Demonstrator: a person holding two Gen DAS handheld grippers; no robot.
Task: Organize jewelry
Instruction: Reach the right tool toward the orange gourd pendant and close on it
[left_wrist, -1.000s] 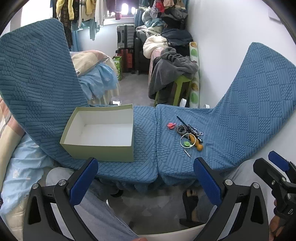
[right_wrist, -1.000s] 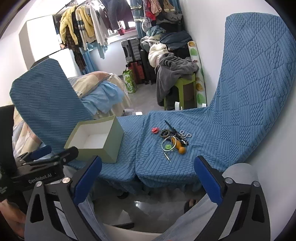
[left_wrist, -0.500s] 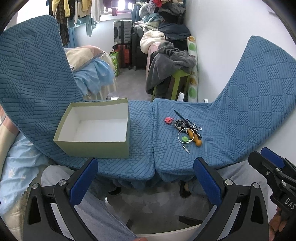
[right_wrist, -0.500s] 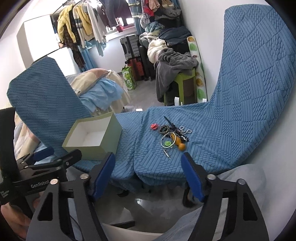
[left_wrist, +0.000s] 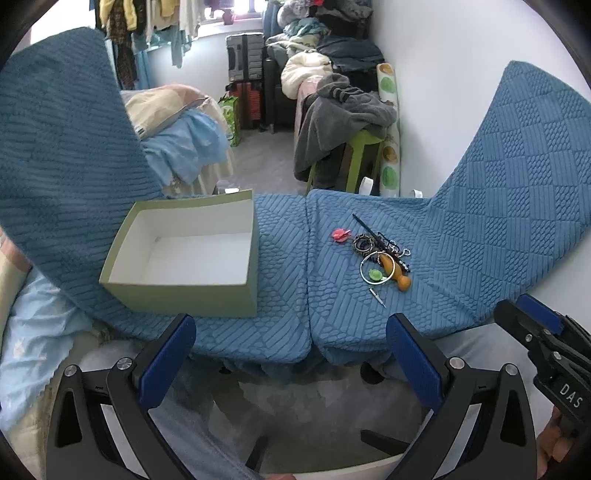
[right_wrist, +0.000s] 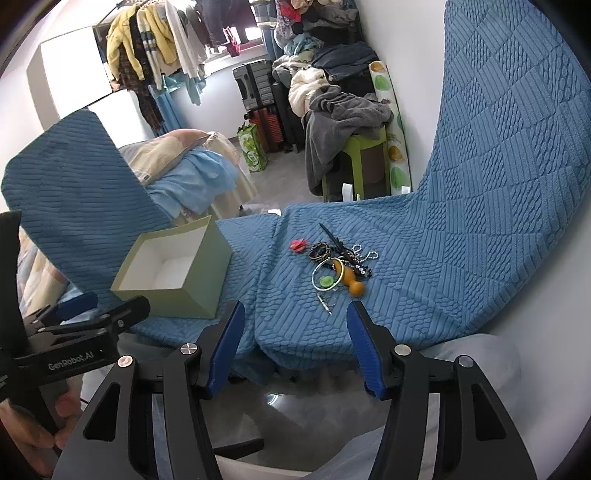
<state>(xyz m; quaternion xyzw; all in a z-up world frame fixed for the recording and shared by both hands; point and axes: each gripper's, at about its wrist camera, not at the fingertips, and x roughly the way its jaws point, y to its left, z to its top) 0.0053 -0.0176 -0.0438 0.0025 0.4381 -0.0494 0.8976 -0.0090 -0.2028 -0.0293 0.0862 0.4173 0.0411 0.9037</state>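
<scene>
A small heap of jewelry (left_wrist: 380, 258) (right_wrist: 338, 267) lies on the blue quilted mat (left_wrist: 280, 266): a ring bangle, dark bracelets, a bead chain, an orange pendant, a pink piece and a thin pin. An open pale green box (left_wrist: 184, 254) (right_wrist: 173, 271) with a white inside stands to its left, with nothing in it. My left gripper (left_wrist: 291, 343) hangs open short of the mat's front edge, with nothing between its fingers. My right gripper (right_wrist: 295, 334) is closing, about half open, with nothing between its blue pads, just short of the pin.
The mat curves up at the left and right (right_wrist: 509, 155). Behind it are a bed with bedding (left_wrist: 177, 136), a green stool under grey clothes (left_wrist: 354, 122), suitcases (right_wrist: 258, 88) and hanging clothes. A person's legs and a chair base (left_wrist: 258, 439) are below.
Both grippers have come closer to the mat and lower. The right gripper's fingers have narrowed from wide apart to about half open. Box and jewelry have not moved.
</scene>
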